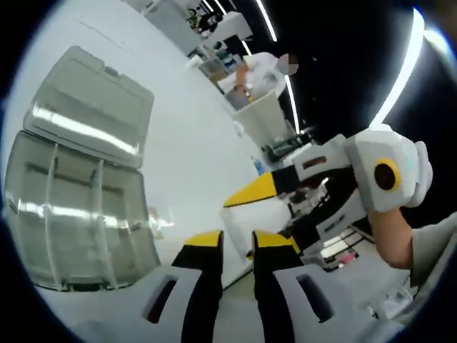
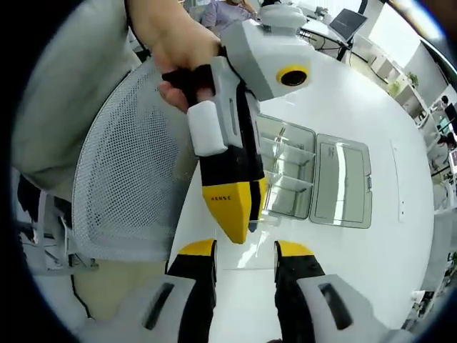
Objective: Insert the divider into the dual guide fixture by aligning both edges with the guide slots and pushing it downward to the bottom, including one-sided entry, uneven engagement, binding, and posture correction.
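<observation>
Both claws hang above the white tabletop (image 1: 193,136), well short of the clear box (image 1: 71,214). Left claw (image 1: 235,246) jaws parted, nothing between; right claw (image 2: 245,256) same, empty. Right claw also crosses the left gripper view (image 1: 250,193), its jaws look together there; can't tell for sure. Box lies open, lid (image 1: 89,107) flat beyond it, thin partitions inside. Loose divider not identifiable. Judgement: step is approach. Find the divider first, grip by top edge, hold level, seat both edges together. Person (image 1: 260,71) works far beyond the box.
</observation>
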Action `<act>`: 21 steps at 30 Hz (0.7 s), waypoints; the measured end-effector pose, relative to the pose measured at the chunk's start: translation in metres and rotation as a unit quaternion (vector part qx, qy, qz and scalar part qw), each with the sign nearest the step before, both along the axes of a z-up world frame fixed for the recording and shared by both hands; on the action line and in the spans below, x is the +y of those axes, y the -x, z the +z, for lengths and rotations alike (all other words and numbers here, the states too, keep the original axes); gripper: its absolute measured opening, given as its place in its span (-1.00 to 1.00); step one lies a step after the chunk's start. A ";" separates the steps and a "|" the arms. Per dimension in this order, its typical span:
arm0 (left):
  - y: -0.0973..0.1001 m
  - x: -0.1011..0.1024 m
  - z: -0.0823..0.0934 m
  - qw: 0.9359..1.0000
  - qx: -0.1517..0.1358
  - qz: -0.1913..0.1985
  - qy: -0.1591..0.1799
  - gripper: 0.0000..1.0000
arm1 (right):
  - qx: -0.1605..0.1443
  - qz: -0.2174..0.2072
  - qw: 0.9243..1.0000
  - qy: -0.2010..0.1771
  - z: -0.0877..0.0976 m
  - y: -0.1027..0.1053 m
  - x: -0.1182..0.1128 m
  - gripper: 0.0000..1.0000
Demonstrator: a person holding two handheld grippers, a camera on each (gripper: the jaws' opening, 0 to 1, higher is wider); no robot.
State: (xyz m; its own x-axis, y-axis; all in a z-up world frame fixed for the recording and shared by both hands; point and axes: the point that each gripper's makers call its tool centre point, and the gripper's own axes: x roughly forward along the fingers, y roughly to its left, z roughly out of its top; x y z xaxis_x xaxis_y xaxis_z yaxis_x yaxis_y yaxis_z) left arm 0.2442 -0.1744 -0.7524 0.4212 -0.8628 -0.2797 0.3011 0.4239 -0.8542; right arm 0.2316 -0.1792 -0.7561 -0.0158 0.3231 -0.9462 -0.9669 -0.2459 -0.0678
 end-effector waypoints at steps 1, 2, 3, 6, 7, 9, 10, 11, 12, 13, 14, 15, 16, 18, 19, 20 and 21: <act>0.000 0.000 0.000 1.000 0.008 0.003 0.005 -0.79 | -0.001 0.001 1.000 0.000 0.000 0.000 0.000 -0.47; 0.000 0.000 -0.001 1.000 0.011 0.005 0.008 -0.80 | -0.001 0.000 1.000 0.000 0.000 0.000 0.000 -0.47; 0.000 0.001 -0.002 1.000 0.015 0.007 0.008 -0.81 | -0.001 0.001 1.000 0.001 0.001 0.001 0.000 -0.47; 0.002 0.000 -0.003 1.000 0.024 0.007 0.009 -0.86 | -0.003 0.000 1.000 -0.001 0.001 0.001 0.001 -0.46; 0.001 0.000 -0.002 1.000 0.026 0.011 0.012 -0.87 | -0.003 0.002 1.000 0.000 0.001 0.001 0.001 -0.46; 0.001 0.000 -0.002 0.999 0.036 0.014 0.019 -0.89 | -0.005 0.004 1.000 0.001 0.002 0.002 0.002 -0.46; 0.001 0.001 -0.003 0.999 0.038 0.016 0.020 -0.90 | -0.004 0.004 1.000 0.001 0.002 0.002 0.002 -0.46; 0.000 0.001 -0.003 0.999 0.038 0.017 0.021 -0.92 | -0.006 0.007 1.000 0.001 0.002 0.002 0.002 -0.46; 0.001 0.001 -0.003 0.999 0.040 0.016 0.019 -0.95 | -0.006 0.007 1.000 0.000 0.002 0.002 0.003 -0.46; 0.001 0.001 -0.003 0.999 0.040 0.016 0.019 -0.95 | -0.006 0.006 1.000 0.001 0.002 0.002 0.003 -0.46; 0.001 0.000 -0.003 0.999 0.042 0.017 0.021 -0.96 | -0.006 0.007 1.000 0.002 0.002 0.002 0.003 -0.46; 0.000 0.000 -0.003 0.999 0.043 0.018 0.023 -0.97 | -0.007 0.007 1.000 0.001 0.002 0.001 0.003 -0.46; 0.000 0.000 -0.003 0.998 0.049 0.019 0.028 -0.97 | -0.007 0.007 1.000 0.002 0.002 0.001 0.002 -0.46; 0.000 -0.001 -0.003 0.998 0.051 0.021 0.031 -0.98 | -0.007 0.007 1.000 0.002 0.002 0.001 0.002 -0.46; 0.000 -0.001 -0.003 0.998 0.053 0.022 0.033 -0.98 | -0.007 0.006 1.000 0.002 0.002 0.000 0.001 -0.46; 0.000 -0.001 -0.003 0.998 0.056 0.023 0.035 -0.99 | -0.007 0.006 1.000 0.002 0.002 0.000 0.001 -0.46; 0.000 -0.001 -0.003 0.997 0.058 0.024 0.038 -0.99 | -0.007 0.007 1.000 0.002 0.002 0.000 0.001 -0.46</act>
State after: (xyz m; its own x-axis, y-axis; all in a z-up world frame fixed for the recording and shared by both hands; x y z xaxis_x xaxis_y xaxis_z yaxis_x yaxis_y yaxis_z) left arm 0.2438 -0.1757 -0.7556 0.4305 -0.8632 -0.2637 0.1800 0.3684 -0.9121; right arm 0.2311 -0.1781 -0.7541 -0.0066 0.3191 -0.9477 -0.9625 -0.2592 -0.0805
